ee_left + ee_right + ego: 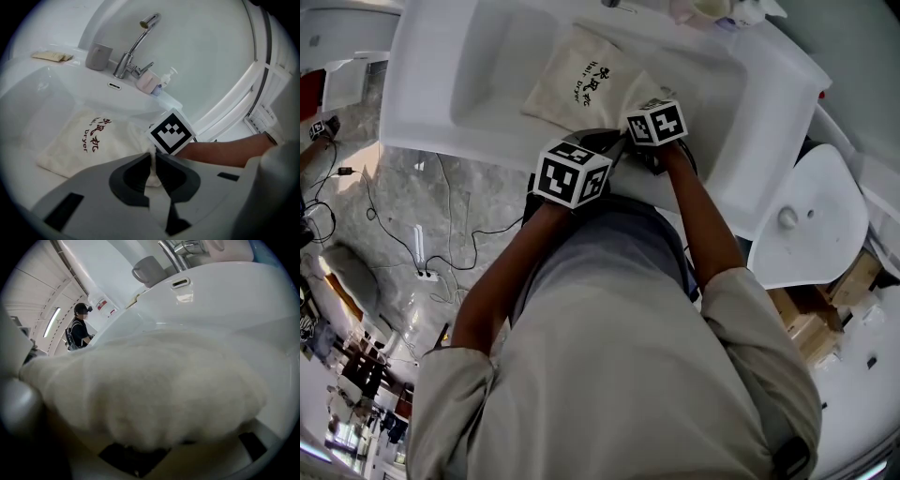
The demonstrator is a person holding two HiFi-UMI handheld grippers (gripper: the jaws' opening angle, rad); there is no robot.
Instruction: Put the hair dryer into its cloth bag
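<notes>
Person stands at white sink, both arms out front, grippers side by side and nearly touching. Cloth bag lies flat on sink surface just ahead of both grippers, cream w/ dark red print, near edge pulled up to them. Left gripper: jaws shut tight on a thin fold of bag's near edge, cloth pinched upright btwn the pads. Right gripper sits just past the L jaws, to their right; its marker cube is touching the same bunched edge. R gripper view is filled by a blurred mound of bag cloth heaped over its jaws, only a dark bit of gripper showing under it, so can't tell if R is clamped or apart. Beyond the bag, far side from grippers: tap, grey cup left of it, pink container and small pump bottle to its right. Cables on floor well left of L arm. Second person stands far off past the sink.
</notes>
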